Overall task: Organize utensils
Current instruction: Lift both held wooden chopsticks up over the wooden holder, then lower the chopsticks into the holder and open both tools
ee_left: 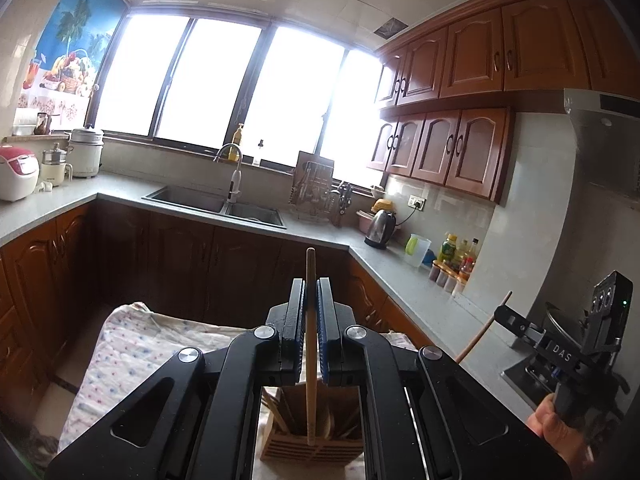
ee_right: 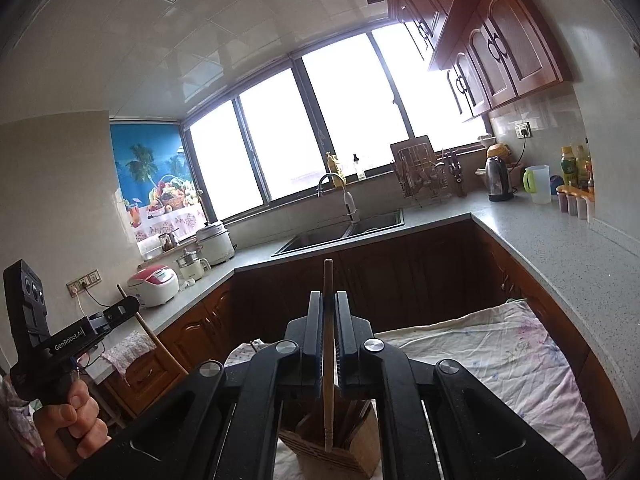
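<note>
My left gripper point(ee_left: 311, 292) is shut on a pale wooden stick point(ee_left: 311, 264) that stands upright between the pads. Its lower end shows over a slatted wooden utensil holder point(ee_left: 288, 450) with several utensils inside. My right gripper point(ee_right: 329, 304) is shut on a darker wooden stick point(ee_right: 328, 276), also upright, above the same holder point(ee_right: 360, 456). In the left wrist view the right gripper point(ee_left: 502, 314) appears at the right with its stick point(ee_left: 480, 336). In the right wrist view the left gripper point(ee_right: 128, 306) appears at the left with its stick point(ee_right: 158, 342).
The holder stands on a table under a flowered cloth point(ee_left: 132, 344) point(ee_right: 500, 352). Grey counters point(ee_left: 400, 280) wrap around, with a sink point(ee_left: 216, 202), a kettle point(ee_left: 380, 228), bottles point(ee_left: 456, 256) and a rice cooker point(ee_left: 16, 172). A hand point(ee_left: 560, 428) grips each tool.
</note>
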Demonstrator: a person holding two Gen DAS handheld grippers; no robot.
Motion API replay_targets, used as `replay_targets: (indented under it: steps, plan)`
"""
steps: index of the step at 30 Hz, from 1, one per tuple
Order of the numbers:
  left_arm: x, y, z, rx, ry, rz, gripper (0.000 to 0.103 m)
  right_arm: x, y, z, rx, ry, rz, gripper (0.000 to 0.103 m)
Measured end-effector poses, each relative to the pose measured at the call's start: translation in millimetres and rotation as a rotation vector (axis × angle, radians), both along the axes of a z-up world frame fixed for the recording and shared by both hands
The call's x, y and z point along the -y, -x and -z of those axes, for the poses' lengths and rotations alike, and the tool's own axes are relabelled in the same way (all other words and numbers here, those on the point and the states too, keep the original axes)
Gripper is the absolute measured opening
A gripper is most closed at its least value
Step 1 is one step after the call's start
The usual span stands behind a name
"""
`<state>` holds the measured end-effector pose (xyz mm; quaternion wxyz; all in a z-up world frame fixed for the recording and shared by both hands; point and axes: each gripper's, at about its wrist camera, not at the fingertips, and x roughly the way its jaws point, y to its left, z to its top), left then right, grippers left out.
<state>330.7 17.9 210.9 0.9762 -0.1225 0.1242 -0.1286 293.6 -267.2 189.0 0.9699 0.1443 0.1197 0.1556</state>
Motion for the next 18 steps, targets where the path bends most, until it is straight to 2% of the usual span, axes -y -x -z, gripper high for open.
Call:
replay_targets:
  steps: [7, 18]
  plan:
    - [9.7, -28.7, 24.6, -0.021, -0.015, -0.021, 0.004, -5.7, -19.7, 8.9, 0.009, 0.018, 0.015, 0.005]
    - [16.4, -45.1, 79.9, -0.116, 0.000, -0.040, 0.005, -13.6, -34.4, 53.3, -0.047, 0.013, 0.034, 0.005]
